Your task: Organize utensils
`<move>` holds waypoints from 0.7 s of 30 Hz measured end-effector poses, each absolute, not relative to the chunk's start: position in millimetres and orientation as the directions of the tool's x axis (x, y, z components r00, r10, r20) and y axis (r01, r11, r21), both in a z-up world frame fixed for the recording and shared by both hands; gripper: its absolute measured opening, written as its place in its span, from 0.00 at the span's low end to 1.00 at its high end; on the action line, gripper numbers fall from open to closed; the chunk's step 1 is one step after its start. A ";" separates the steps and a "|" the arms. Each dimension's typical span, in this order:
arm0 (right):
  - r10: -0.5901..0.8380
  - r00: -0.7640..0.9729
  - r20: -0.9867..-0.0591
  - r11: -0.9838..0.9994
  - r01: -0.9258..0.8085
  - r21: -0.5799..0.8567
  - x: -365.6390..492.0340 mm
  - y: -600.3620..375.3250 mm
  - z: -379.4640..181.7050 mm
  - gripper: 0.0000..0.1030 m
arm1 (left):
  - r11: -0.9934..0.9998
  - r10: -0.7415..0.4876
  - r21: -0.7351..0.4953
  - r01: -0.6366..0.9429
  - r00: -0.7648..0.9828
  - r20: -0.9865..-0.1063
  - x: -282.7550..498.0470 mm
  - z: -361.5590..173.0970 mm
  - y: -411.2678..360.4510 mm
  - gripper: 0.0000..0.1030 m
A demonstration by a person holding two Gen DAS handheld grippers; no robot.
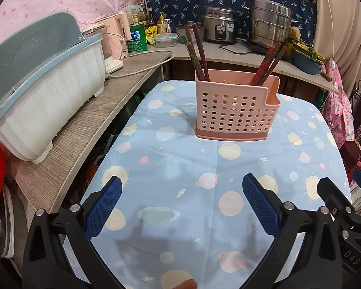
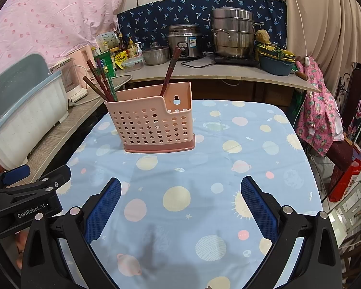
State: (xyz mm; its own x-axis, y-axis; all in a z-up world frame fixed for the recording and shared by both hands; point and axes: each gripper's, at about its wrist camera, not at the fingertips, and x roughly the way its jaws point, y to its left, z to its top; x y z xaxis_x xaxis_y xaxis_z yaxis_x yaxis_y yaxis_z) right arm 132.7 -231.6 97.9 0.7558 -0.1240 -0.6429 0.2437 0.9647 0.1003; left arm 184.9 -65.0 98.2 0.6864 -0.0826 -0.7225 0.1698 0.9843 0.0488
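Where both grippers' jaws gape empty: pink caddy (image 1: 237,109) of chopsticks (image 1: 197,53) ahead, dish rack (image 1: 43,96) leftward.

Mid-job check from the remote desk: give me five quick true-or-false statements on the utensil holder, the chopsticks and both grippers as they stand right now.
1. The pink holder stands upright on the planet-print tablecloth. True.
2. The left gripper is shut on a chopstick. False: its jaws are wide open and hold nothing.
3. Chopsticks sit at both ends of the holder: a left group and a right group. True.
4. The right gripper is touching the holder. False: it hangs open, short of the holder, with bare cloth between.
5. Loose chopsticks lie on the tablecloth. False: none show on it; all visible ones are in the holder.
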 end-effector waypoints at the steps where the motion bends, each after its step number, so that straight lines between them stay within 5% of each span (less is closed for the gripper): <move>1: -0.124 0.756 -0.643 0.965 0.244 0.101 132.7 -231.6 97.9 0.93 | 0.984 -0.082 0.049 0.170 0.687 -0.722 185.4 99.1 -65.1 0.93; 21: -0.126 0.754 -0.645 0.963 0.250 0.104 131.1 -236.3 93.2 0.93 | 0.979 -0.097 0.055 0.196 0.689 -0.719 184.7 97.6 -71.9 0.93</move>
